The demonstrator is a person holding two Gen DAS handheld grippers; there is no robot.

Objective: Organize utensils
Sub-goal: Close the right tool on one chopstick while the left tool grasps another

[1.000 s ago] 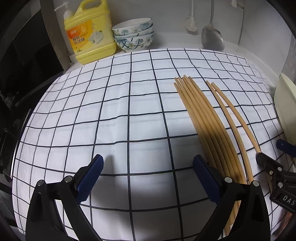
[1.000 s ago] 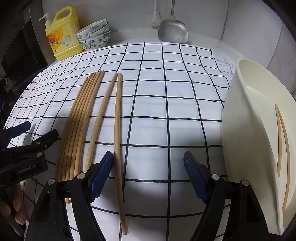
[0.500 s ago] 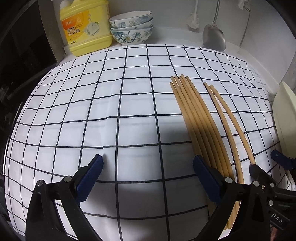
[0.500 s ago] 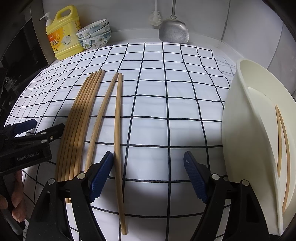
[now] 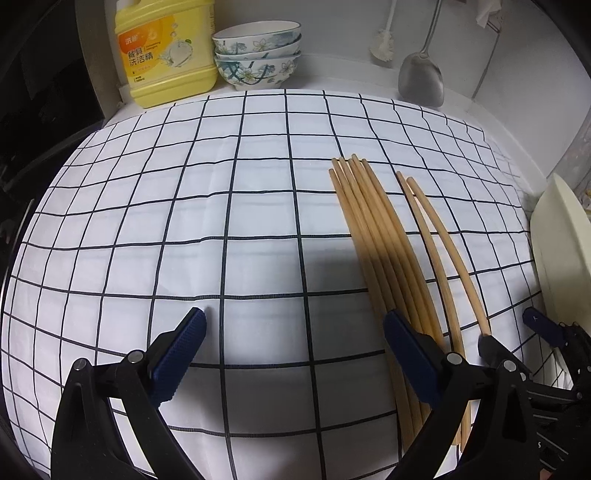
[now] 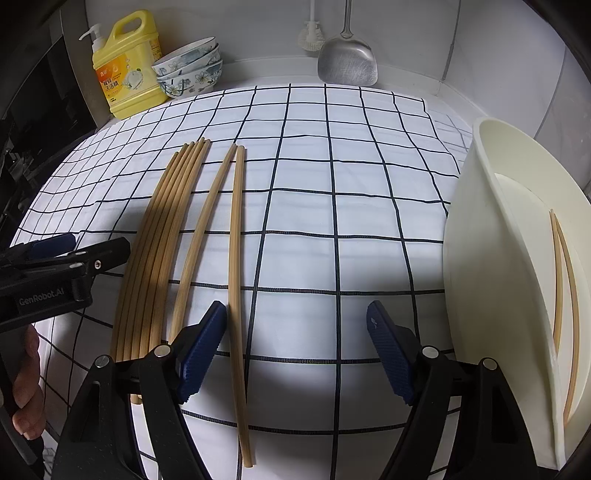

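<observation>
— Eight bare chopsticks on the cloth, is that right?

— Six pale bamboo chopsticks (image 6: 155, 258) lie packed side by side on my white cloth with the black grid (image 5: 221, 221), running from its near edge toward the middle. Two more loose bamboo chopsticks (image 6: 225, 229) lie just beside them, toward the right edge, slightly splayed.

— And your tools?

— My left gripper (image 5: 295, 343) hangs over the cloth with its blue-padded jaws wide apart, nothing between them; its right finger sits above the packed bundle. My right gripper (image 6: 295, 332) is also spread wide and empty, its left finger between the two loose sticks, over the near edge.

— Anything already put away?

— Two thin chopsticks (image 6: 563, 295) rest inside the cream plastic holder (image 6: 480, 258) at the cloth's right edge.

— And the far edge?

— At the far left corner stand a yellow detergent bottle (image 5: 166, 48) and three stacked floral porcelain bowls (image 5: 258, 51); a steel spatula (image 6: 347, 62) and a white brush (image 6: 312, 35) hang on the back wall.
</observation>
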